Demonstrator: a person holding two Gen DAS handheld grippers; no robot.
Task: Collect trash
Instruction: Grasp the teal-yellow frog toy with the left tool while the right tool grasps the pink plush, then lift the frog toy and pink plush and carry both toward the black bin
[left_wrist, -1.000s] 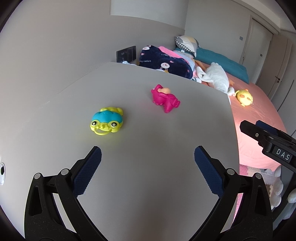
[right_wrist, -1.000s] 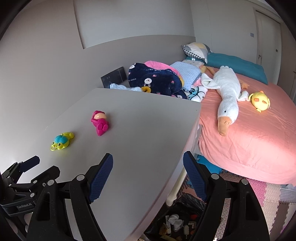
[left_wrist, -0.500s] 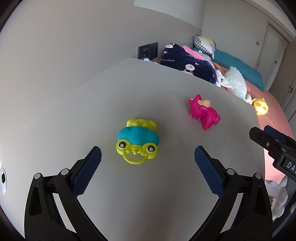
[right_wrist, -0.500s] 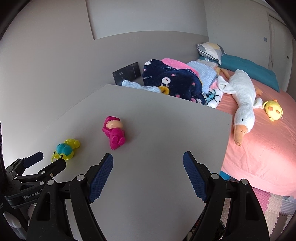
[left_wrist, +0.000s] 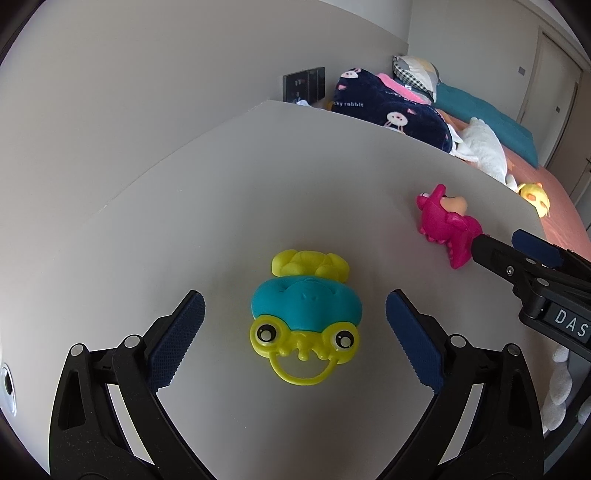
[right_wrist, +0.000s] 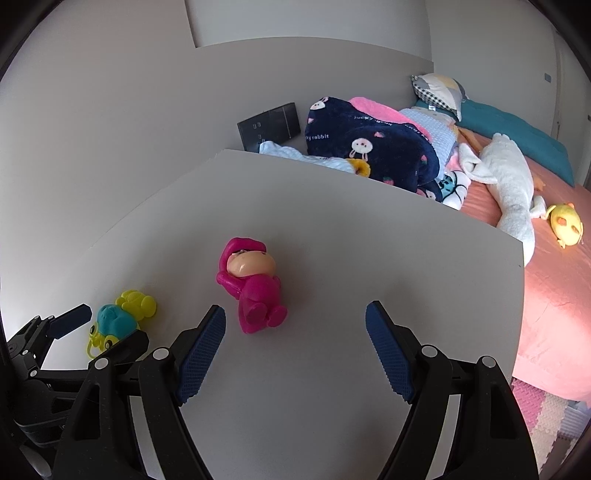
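Both grippers moved in over table (left_wrist: 258, 177); left gripper (left_wrist: 295, 332) wide open, straddling frog toy (left_wrist: 306, 306), untouched; right gripper (right_wrist: 295, 339) wide open, empty, near pink doll (right_wrist: 251, 288)

one frog toy (left_wrist: 304, 315), one pink doll (right_wrist: 253, 286), one table (right_wrist: 332, 236), two grippers (left_wrist: 295, 328) (right_wrist: 295, 341).

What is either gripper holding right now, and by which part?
Nothing. The left gripper stands open around the frog toy without touching; the right gripper is open beside the pink doll.

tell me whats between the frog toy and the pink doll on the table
Nothing: bare table separates the frog toy from the pink doll, seen in the right wrist view.
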